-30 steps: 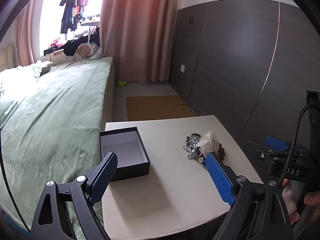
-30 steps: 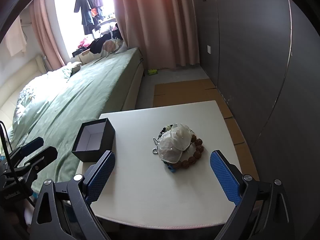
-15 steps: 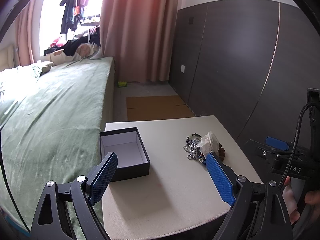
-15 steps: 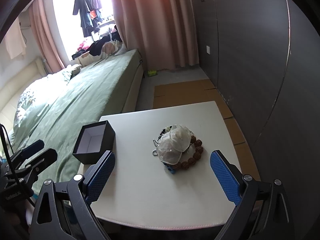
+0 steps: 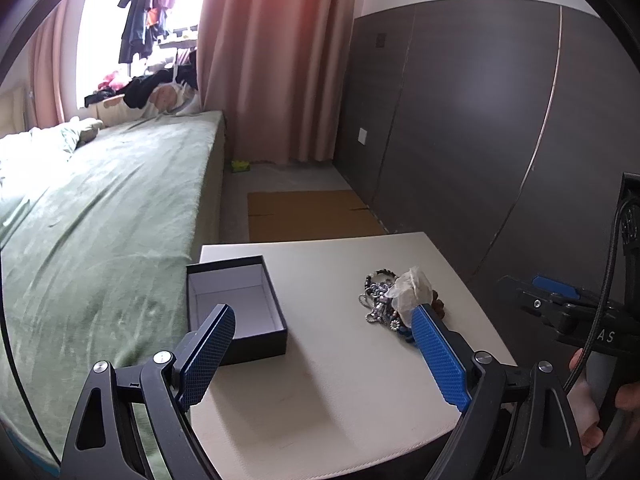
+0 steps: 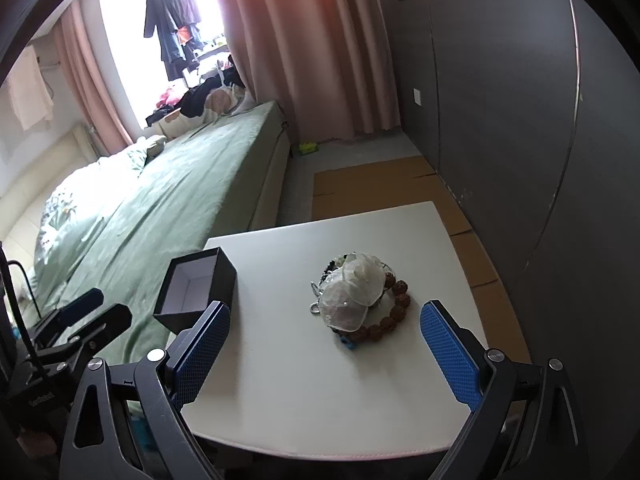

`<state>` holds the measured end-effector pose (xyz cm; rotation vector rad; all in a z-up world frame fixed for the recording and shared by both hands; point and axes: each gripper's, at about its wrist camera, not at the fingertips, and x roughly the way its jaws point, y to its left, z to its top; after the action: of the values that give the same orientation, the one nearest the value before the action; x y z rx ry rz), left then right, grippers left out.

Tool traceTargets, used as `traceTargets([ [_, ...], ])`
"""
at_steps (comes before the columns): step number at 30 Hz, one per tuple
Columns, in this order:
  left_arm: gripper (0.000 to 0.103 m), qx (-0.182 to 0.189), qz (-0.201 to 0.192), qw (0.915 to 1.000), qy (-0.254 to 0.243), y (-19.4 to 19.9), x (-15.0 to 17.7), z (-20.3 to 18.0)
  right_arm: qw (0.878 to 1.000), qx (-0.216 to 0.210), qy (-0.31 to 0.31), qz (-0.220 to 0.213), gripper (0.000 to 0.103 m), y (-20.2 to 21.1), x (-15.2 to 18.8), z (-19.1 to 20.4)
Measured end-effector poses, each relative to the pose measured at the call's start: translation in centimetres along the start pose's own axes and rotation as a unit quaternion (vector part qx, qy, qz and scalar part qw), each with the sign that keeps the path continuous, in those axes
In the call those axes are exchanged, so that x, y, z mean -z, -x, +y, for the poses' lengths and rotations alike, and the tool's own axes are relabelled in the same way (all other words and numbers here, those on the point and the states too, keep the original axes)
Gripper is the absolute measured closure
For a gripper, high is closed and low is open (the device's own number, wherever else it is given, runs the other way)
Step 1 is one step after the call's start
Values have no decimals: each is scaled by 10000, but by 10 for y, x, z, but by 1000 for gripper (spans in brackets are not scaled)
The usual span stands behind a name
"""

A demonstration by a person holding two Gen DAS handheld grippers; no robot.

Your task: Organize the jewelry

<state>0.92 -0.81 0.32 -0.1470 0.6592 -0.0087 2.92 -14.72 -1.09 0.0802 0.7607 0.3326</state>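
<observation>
A: Where is the jewelry?

B: In a small heap (image 6: 358, 298) on the right half of the white table (image 6: 304, 396). A sheer white pouch (image 6: 352, 294) lies on top of it, a ring of brown wooden beads (image 6: 394, 310) curls round its right side, and silver chains (image 5: 376, 300) stick out on the left.

A: And the box?

B: The black box (image 5: 234, 300) sits open at the table's left edge, white inside, nothing in it that I can see. It is well apart from the heap, with bare tabletop between them.

A: What are the tongs doing?

B: The left gripper (image 5: 322, 340) has its jaws spread wide with nothing between them; from its own camera one blue pad overlaps the box and the other the near edge of the heap. The right gripper (image 6: 324, 338) is likewise spread wide and holds nothing, with the heap lying ahead of the gap.

A: Anything in the way?

B: Not on the table. A bed with a green cover (image 5: 96, 216) runs along the left side, just beside the box. Flat cardboard (image 6: 372, 184) lies on the floor beyond the table, a dark panelled wall (image 5: 472, 128) stands on the right, and pink curtains (image 5: 276, 60) hang at the far end beside hanging clothes (image 6: 174, 28).
</observation>
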Motion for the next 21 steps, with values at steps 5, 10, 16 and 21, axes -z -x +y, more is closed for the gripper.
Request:
traceTargets([
  [5, 13, 40, 51, 10000, -23, -12, -1, -10, 9995, -64, -310, 3, 6, -2, -3, -18],
  [10, 13, 123, 177, 9998, -28, -27, 0, -21, 9972, 32, -737, 70, 6, -9, -7, -43],
  [16, 13, 209, 321, 9991, -168, -49, 1, -38, 9922, -67, -1233, 150, 6, -19, -10, -69],
  [21, 14, 275, 426, 9984, -239, -68, 2, -48, 9883, -67, -1508, 230, 6, -28, -11, -87],
])
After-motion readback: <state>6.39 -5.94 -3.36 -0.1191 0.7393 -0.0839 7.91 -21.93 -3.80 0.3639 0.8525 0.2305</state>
